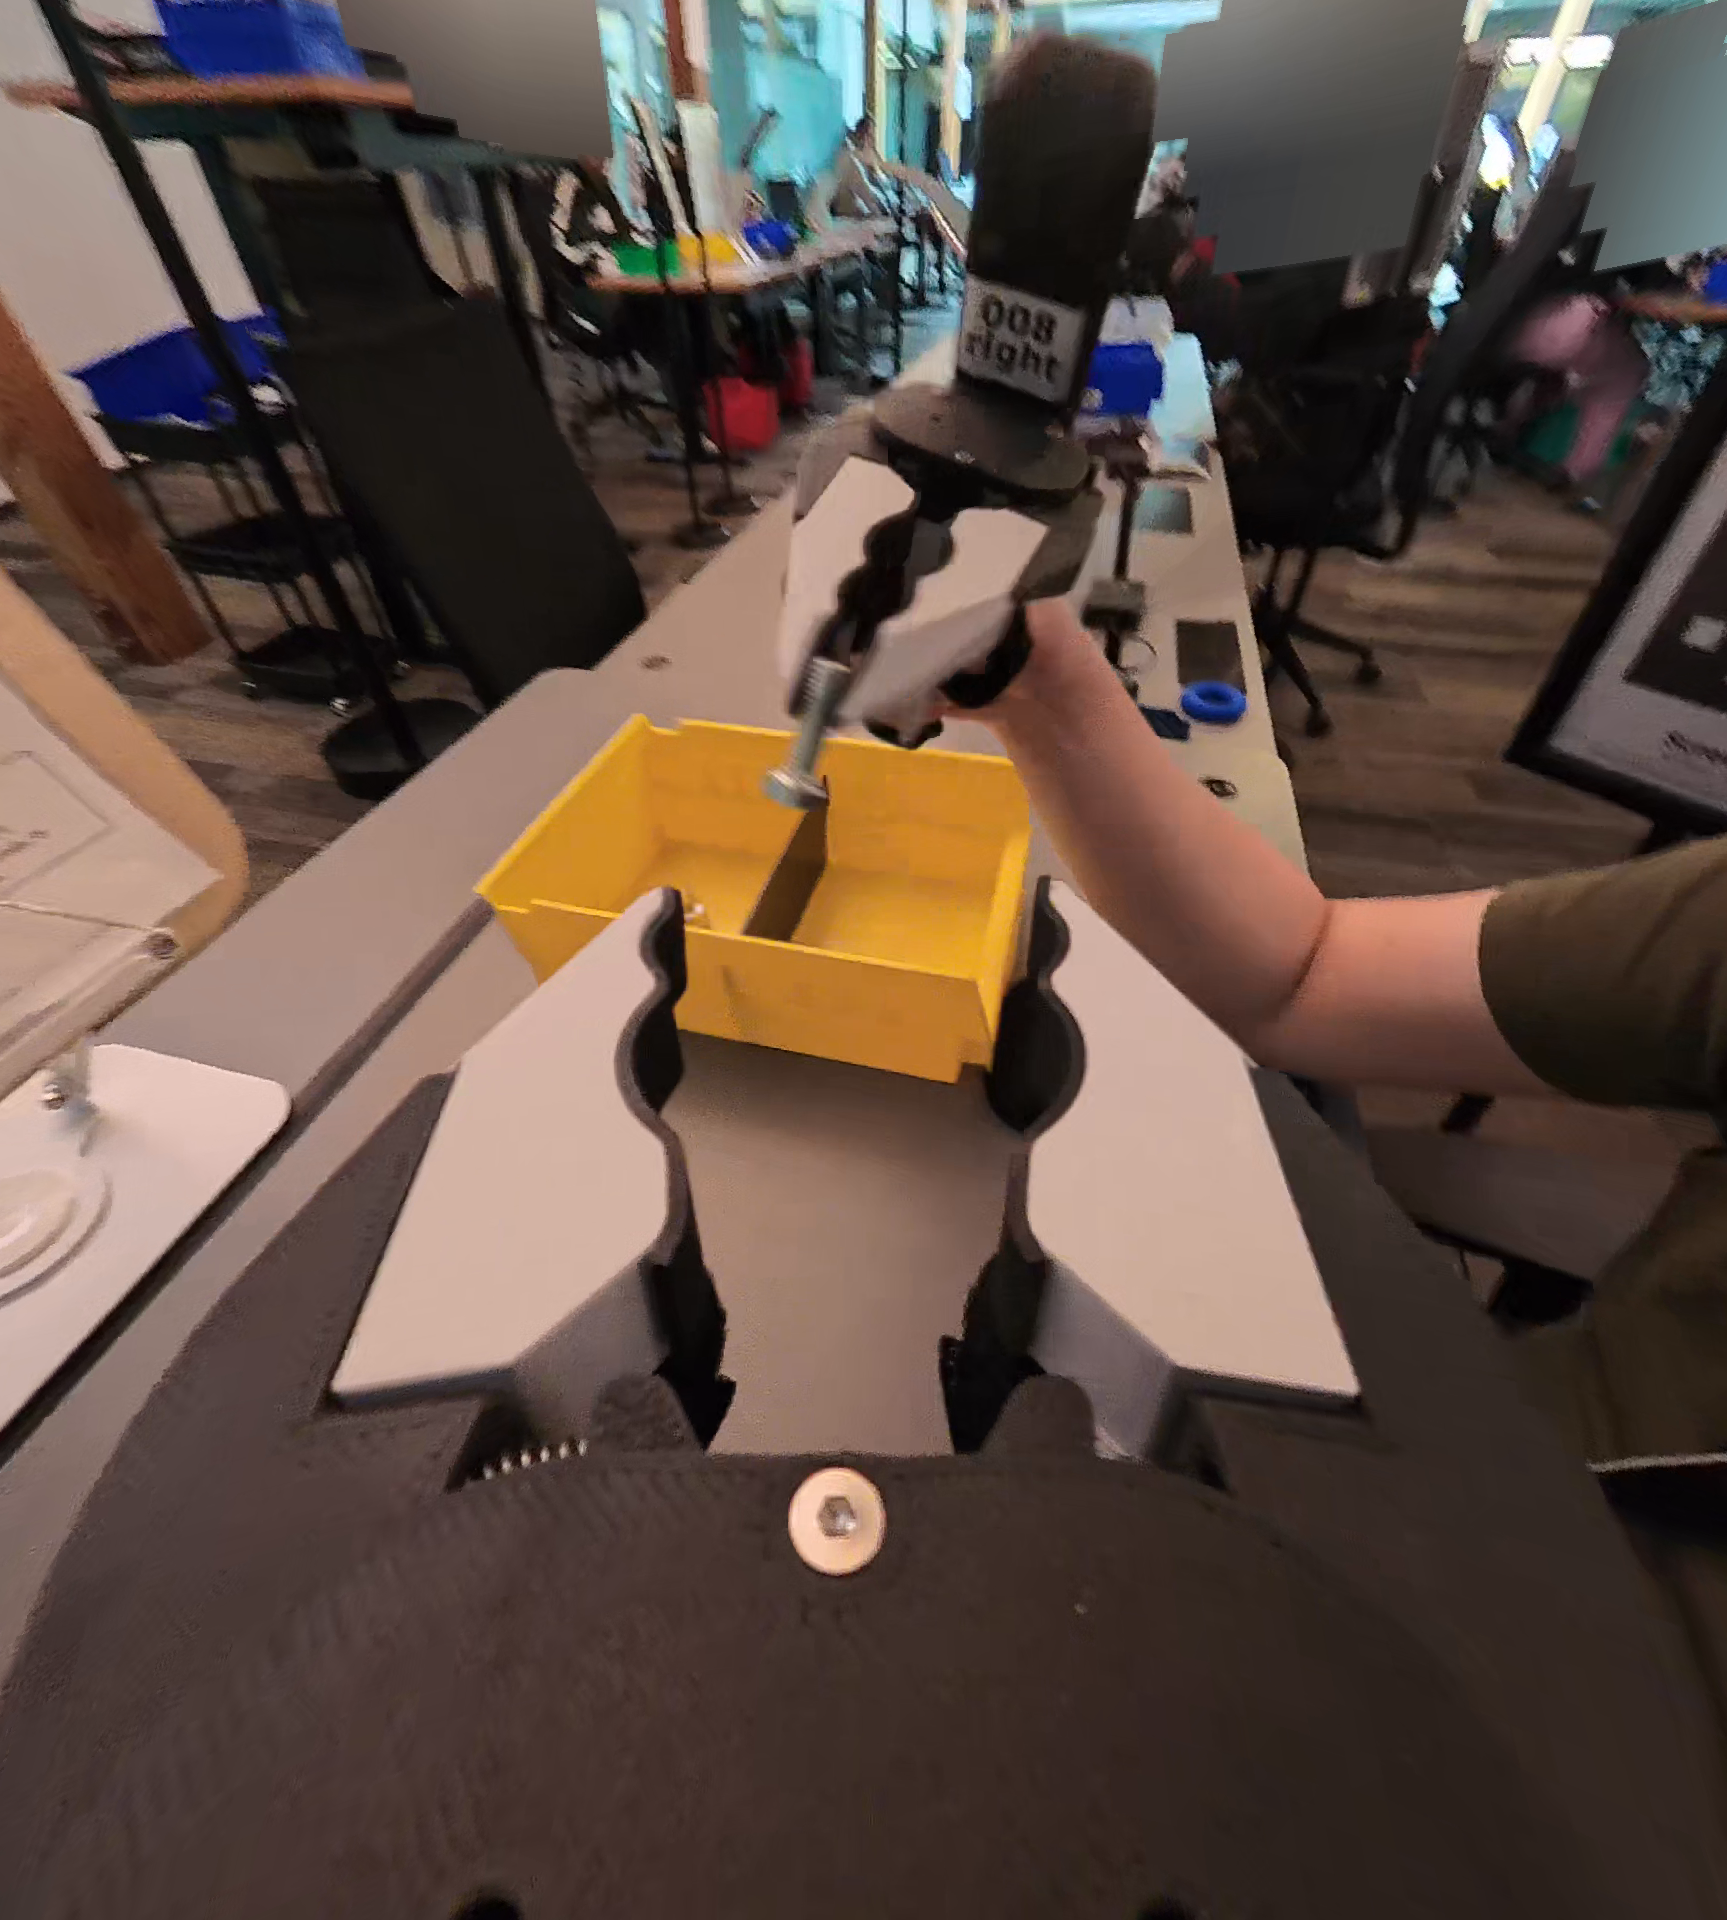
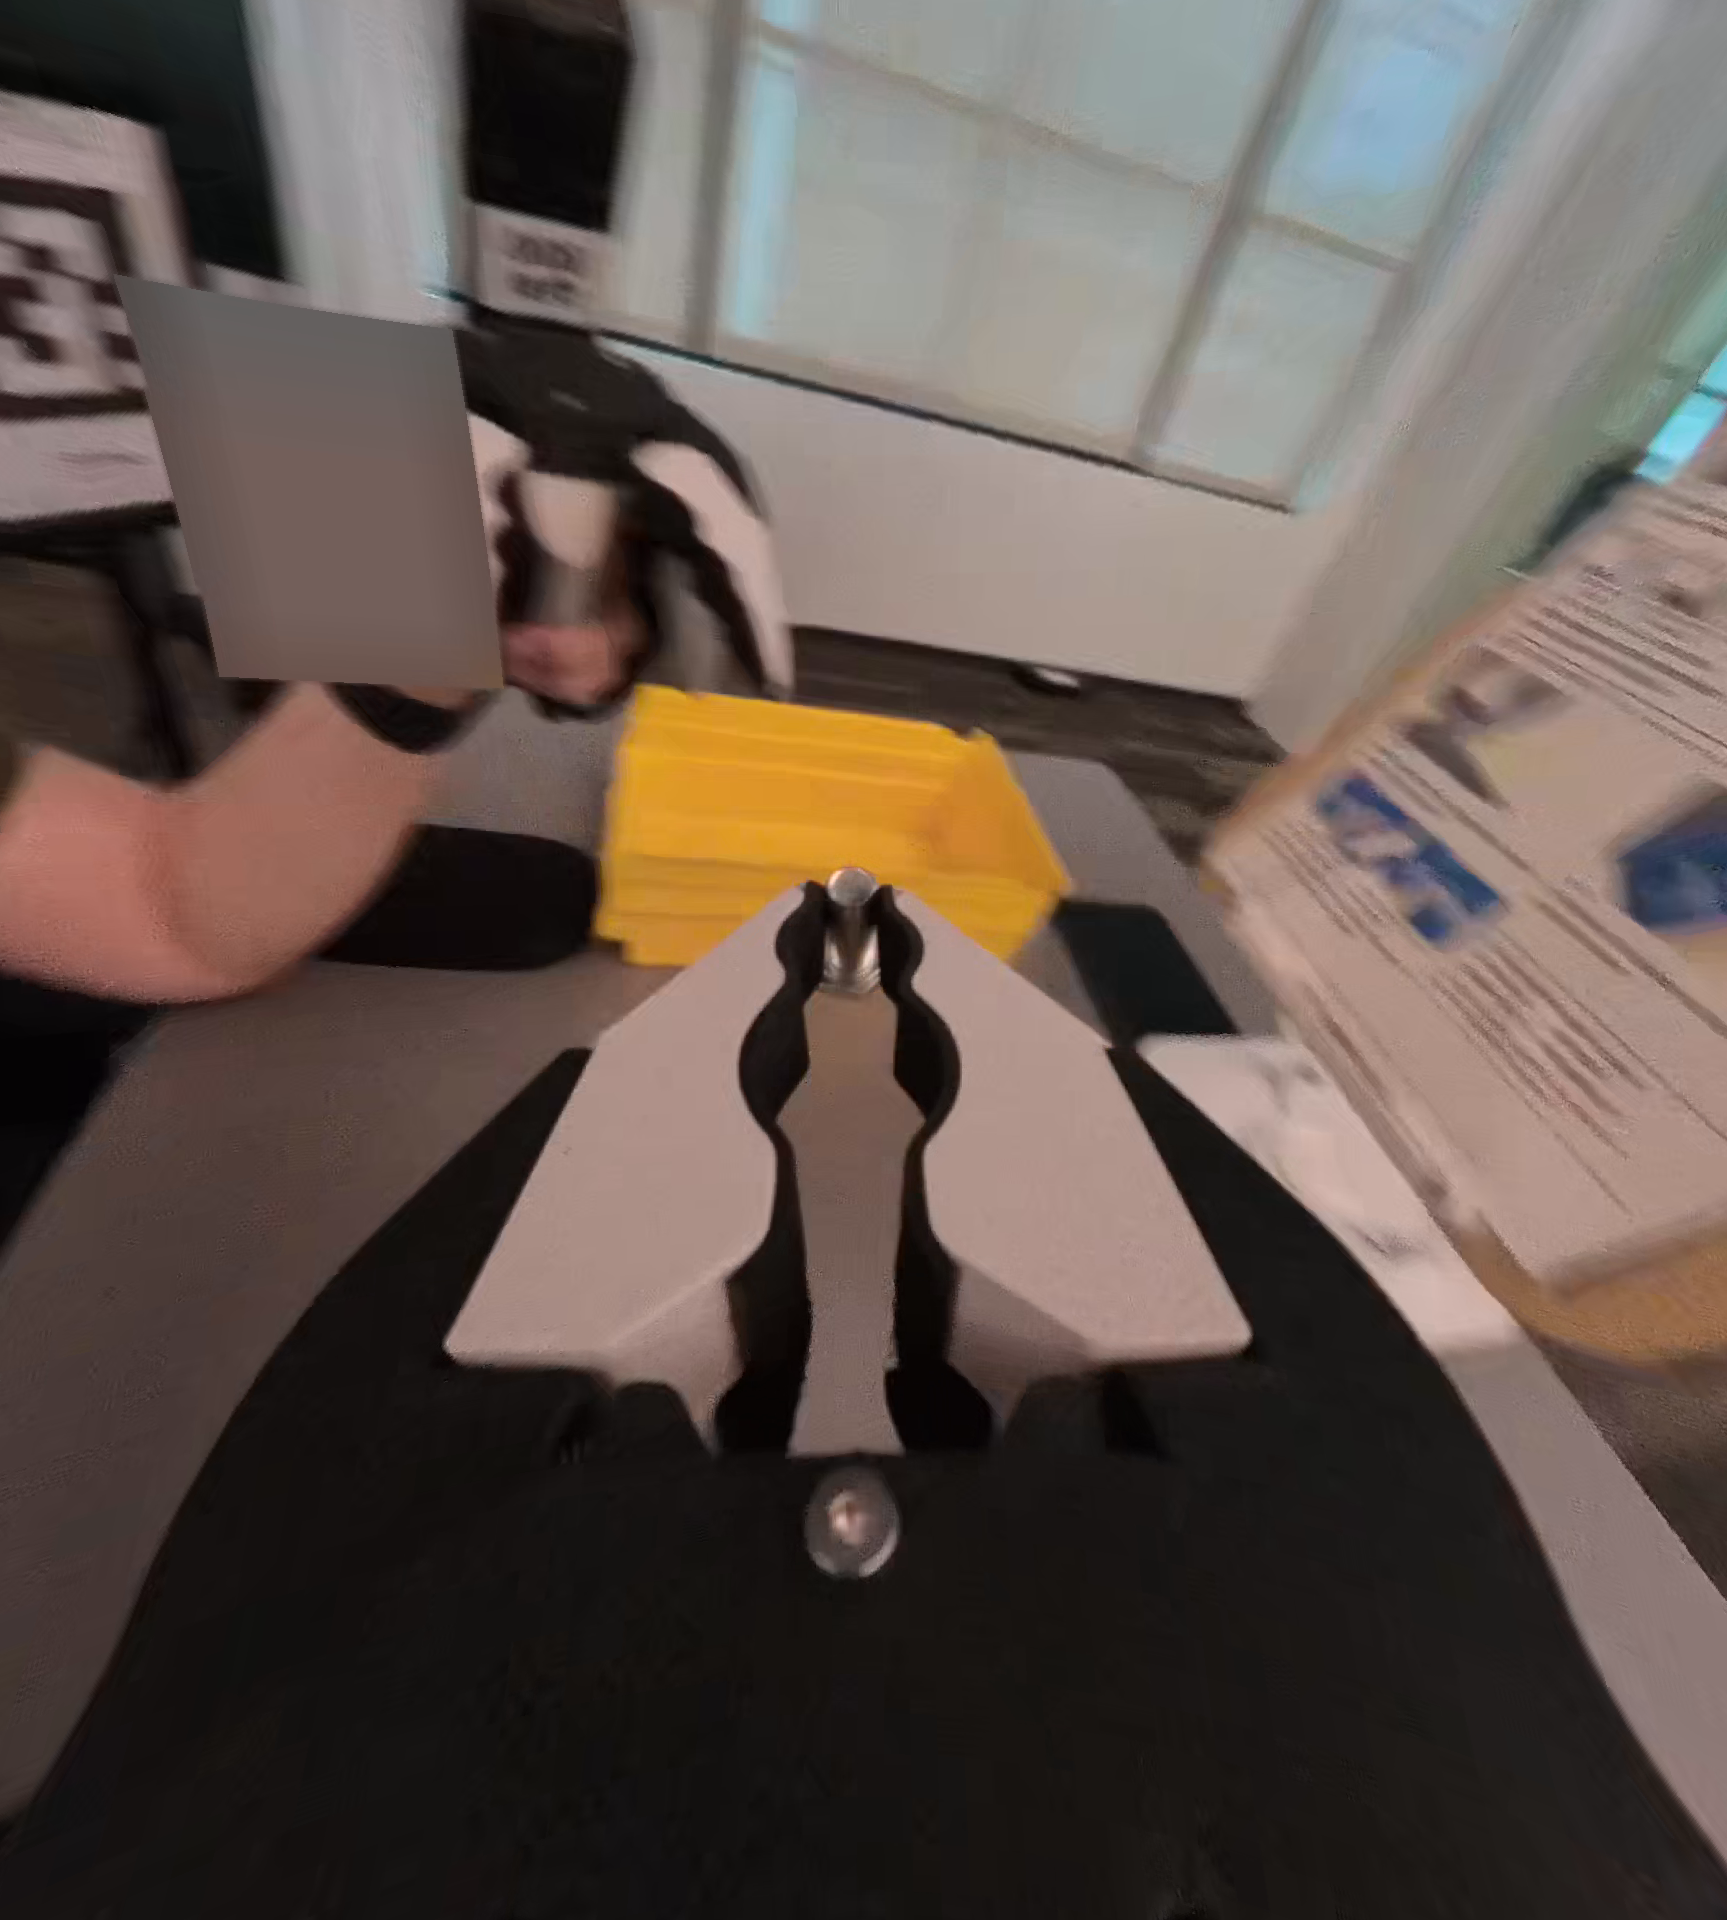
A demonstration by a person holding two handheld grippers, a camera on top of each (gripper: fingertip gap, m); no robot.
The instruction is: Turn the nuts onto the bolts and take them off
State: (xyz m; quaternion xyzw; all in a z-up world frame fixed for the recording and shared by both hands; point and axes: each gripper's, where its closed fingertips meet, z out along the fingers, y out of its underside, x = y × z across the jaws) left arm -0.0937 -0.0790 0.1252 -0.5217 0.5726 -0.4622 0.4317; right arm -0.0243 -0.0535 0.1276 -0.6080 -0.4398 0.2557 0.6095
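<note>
In the left wrist view, the left gripper [image 1: 854,940] is seen from behind, its two grey fingers spread wide apart with nothing held between them; only bare grey table [image 1: 350,977] and the near wall of a yellow bin [image 1: 838,1013] are framed in the gap. The yellow bin is set on the table just beyond the fingertips and is split by a dark divider [image 1: 786,878] into two compartments; a small metal piece, too small to identify, is glimpsed in the left compartment at the left finger's edge. Above the bin, the right gripper [image 1: 833,675] is held by a hand [image 1: 1030,665] with a bare forearm, and its fingers are closed on the threaded end of a silver bolt [image 1: 805,743], whose hex head hangs down over the divider. To the left of the bin, a sign stand [image 1: 59,883] on a white base is placed at the table's edge. In the right wrist view, which is heavily blurred, the right gripper [image 2: 848,914] is shown with its fingertips pinched on the bolt [image 2: 848,935], the bolt standing across the tips. The yellow bin [image 2: 734,810] is seen directly behind the bolt. To the left of and beyond the bin, the left gripper [image 2: 630,540] is seen with fingers spread, held by the other hand [image 2: 568,655].
</note>
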